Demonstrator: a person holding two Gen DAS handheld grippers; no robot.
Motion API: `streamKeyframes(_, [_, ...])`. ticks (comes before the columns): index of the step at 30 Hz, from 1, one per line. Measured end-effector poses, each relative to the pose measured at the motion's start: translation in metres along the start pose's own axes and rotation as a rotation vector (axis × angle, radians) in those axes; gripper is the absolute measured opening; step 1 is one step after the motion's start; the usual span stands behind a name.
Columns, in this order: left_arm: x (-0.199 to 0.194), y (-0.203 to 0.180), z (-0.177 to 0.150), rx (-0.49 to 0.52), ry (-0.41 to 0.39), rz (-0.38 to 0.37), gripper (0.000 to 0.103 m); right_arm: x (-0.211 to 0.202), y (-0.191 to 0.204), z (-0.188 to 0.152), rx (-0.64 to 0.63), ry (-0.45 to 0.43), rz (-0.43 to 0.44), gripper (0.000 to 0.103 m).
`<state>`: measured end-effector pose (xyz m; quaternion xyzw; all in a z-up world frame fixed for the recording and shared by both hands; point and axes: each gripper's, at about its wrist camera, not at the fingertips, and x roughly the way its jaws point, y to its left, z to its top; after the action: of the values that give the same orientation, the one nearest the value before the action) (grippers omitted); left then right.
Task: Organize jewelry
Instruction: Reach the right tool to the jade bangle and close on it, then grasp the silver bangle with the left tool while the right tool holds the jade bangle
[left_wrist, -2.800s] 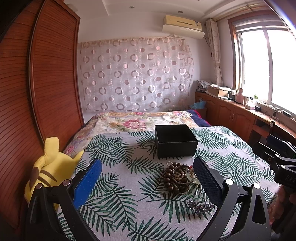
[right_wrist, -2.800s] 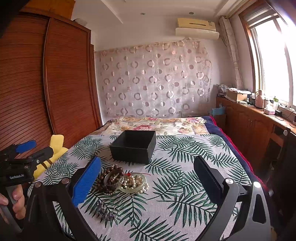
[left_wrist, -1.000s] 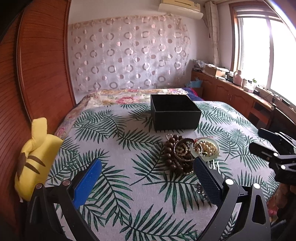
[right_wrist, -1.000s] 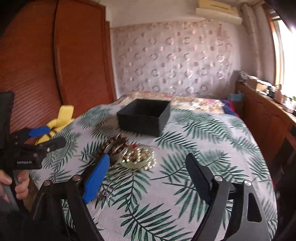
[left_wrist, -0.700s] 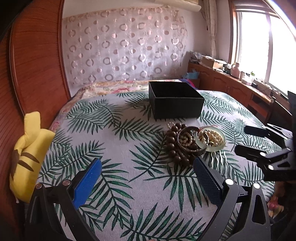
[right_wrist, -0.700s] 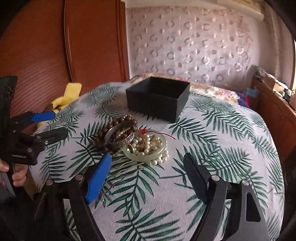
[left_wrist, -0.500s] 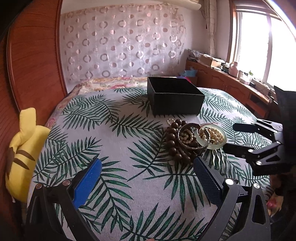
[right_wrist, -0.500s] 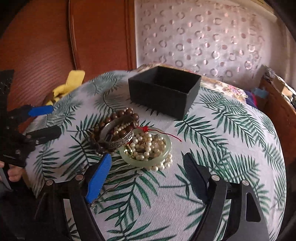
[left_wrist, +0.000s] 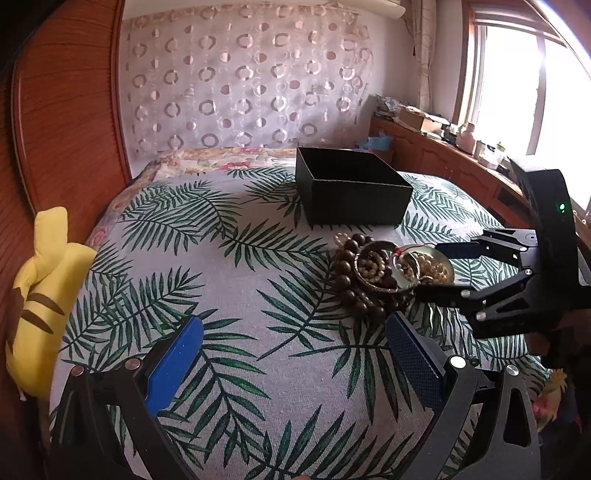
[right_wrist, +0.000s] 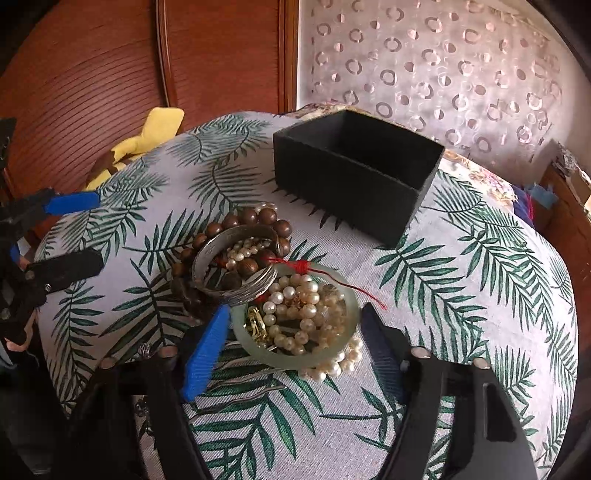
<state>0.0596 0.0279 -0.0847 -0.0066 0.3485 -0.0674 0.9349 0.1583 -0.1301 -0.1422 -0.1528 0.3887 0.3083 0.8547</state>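
Note:
A pile of jewelry lies on the palm-leaf bedspread: a pale green jade bangle (right_wrist: 351, 301) with a pearl strand (right_wrist: 293, 308) inside it, a silver bangle (right_wrist: 207, 254) and brown wooden beads (right_wrist: 255, 216). An open black box (right_wrist: 354, 173) stands behind the pile; it also shows in the left wrist view (left_wrist: 354, 192). My right gripper (right_wrist: 293, 332) is open, one finger on each side of the jade bangle. It shows in the left wrist view (left_wrist: 428, 269) at the pile (left_wrist: 384, 273). My left gripper (left_wrist: 295, 354) is open and empty over bare bedspread.
A yellow plush toy (left_wrist: 40, 273) lies at the bed's left edge beside the wooden wardrobe (left_wrist: 62, 129). A silver hair clip (right_wrist: 236, 384) lies under my right gripper. A wooden counter (left_wrist: 443, 162) runs under the window at right.
My right gripper has dropped forward onto the pile and now straddles the jade bangle. My left gripper has edged forward and stays open.

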Motion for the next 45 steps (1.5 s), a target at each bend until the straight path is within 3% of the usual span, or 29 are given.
streamKeyframes(10, [0.019, -0.018, 0.012, 0.043, 0.022, -0.076, 0.095, -0.038, -0.007, -0.023, 0.073, -0.098, -0.028, 0.072])
streamKeyframes(20, [0.043, -0.047, 0.031, 0.111, 0.072, -0.192, 0.069, -0.061, -0.022, -0.054, 0.148, -0.141, -0.089, 0.073])
streamKeyframes(24, [0.057, -0.054, 0.036, 0.114, 0.108, -0.240, 0.067, -0.058, -0.022, -0.061, 0.169, -0.134, -0.083, 0.073])
streamKeyframes(39, [0.089, -0.054, 0.042, 0.138, 0.177, -0.229, 0.063, -0.060, -0.024, -0.066, 0.192, -0.166, -0.077, 0.073])
streamKeyframes(45, [0.087, -0.058, 0.042, 0.160, 0.161, -0.229, 0.058, -0.060, -0.023, -0.065, 0.190, -0.165, -0.084, 0.073])
